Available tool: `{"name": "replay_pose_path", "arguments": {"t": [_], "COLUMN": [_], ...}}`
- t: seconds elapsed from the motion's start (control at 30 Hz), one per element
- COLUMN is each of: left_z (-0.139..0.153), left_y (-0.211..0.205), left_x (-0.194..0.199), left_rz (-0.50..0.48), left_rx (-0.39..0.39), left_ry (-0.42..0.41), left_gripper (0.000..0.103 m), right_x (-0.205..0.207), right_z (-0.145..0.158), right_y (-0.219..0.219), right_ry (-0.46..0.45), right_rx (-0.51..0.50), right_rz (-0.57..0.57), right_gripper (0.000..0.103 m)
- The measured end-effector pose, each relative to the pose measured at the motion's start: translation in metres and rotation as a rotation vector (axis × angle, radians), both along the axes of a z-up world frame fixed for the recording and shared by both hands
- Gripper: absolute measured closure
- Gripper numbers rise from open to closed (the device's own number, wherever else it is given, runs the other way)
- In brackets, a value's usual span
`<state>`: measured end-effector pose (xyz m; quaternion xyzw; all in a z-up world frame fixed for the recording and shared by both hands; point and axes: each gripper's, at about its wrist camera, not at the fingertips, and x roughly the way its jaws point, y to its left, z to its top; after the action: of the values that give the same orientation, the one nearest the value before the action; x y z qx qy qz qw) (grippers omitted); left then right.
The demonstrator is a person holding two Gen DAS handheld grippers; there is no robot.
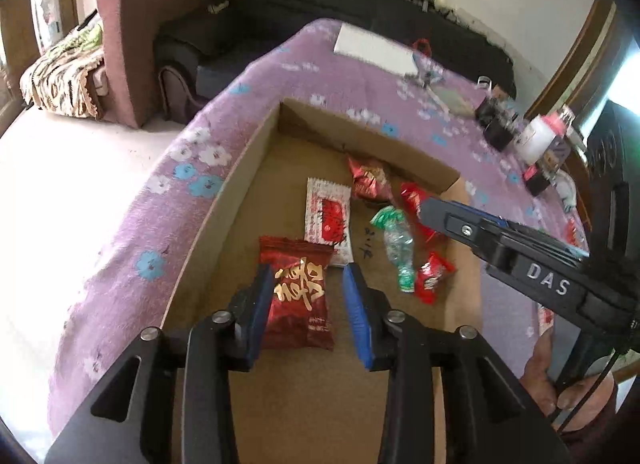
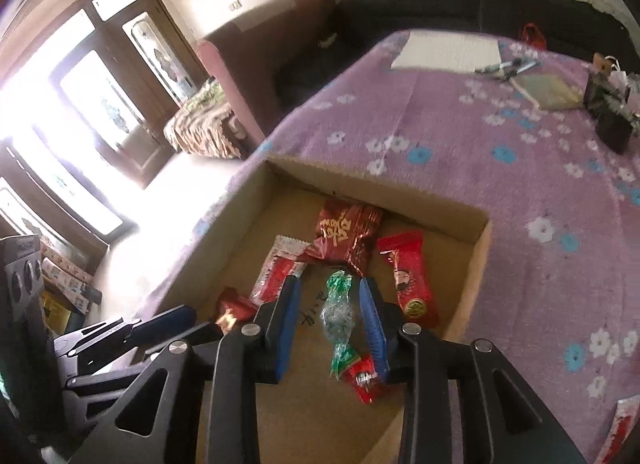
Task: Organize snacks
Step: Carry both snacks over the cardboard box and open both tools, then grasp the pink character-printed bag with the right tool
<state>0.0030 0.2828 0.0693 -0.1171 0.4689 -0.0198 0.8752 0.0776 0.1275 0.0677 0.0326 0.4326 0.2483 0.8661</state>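
Note:
A shallow cardboard box point(image 1: 224, 203) sits on the table and holds several snacks. My left gripper point(image 1: 308, 276) is open, its blue pads either side of a dark red packet with gold lettering point(image 1: 300, 304) that lies flat on the box floor. Beyond it lie a white-and-red packet point(image 1: 328, 219) and a crumpled red packet point(image 1: 368, 177). My right gripper point(image 2: 330, 282) is open too, straddling a green-and-clear wrapped candy point(image 2: 338, 316) without pressing it. A small red candy point(image 2: 364, 378) and a red bar packet point(image 2: 408, 284) lie beside it. The right gripper point(image 1: 430, 209) reaches in from the right.
The purple flowered tablecloth point(image 2: 460, 135) carries a white pad point(image 2: 444, 49), pens, dark jars point(image 2: 610, 123) and bottles point(image 1: 538, 139) at the far right. One more packet point(image 2: 620, 428) lies on the cloth outside the box. A sofa point(image 1: 168, 23) stands behind the table.

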Motion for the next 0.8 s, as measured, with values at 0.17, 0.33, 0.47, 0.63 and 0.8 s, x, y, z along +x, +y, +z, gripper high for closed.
{"name": "replay_pose_path", "arguments": {"t": [0.17, 0.33, 0.47, 0.63, 0.8], "left_z": [0.024, 0.042, 0.058, 0.055, 0.026], "left_y": [-0.007, -0.026, -0.051, -0.086, -0.124], "left_x": [-0.028, -0.050, -0.071, -0.074, -0.060], "left_rz": [0.008, -0.046, -0.092, -0.182, -0.241], "left_rx": [-0.029, -0.115, -0.183, -0.279, -0.302], "left_ry": [-0.081, -0.143, -0.246, -0.252, -0.105], "left_gripper": [0.069, 0.066, 0.033, 0.031, 0.031], "right_x": [-0.029, -0.056, -0.079, -0.089, -0.086], "right_z": [0.015, 0.019, 0.019, 0.001, -0.024], "right_y": [-0.037, -0.097, -0.171, -0.260, -0.286], "right_ry": [-0.044, -0.062, -0.119, -0.080, -0.016], "right_rx": [0.061, 0.127, 0.112, 0.073, 0.055], "right_rz": [-0.030, -0.098, -0.232, -0.429, -0.464], "right_gripper": [0.062, 0.062, 0.061, 0.056, 0.056]}}
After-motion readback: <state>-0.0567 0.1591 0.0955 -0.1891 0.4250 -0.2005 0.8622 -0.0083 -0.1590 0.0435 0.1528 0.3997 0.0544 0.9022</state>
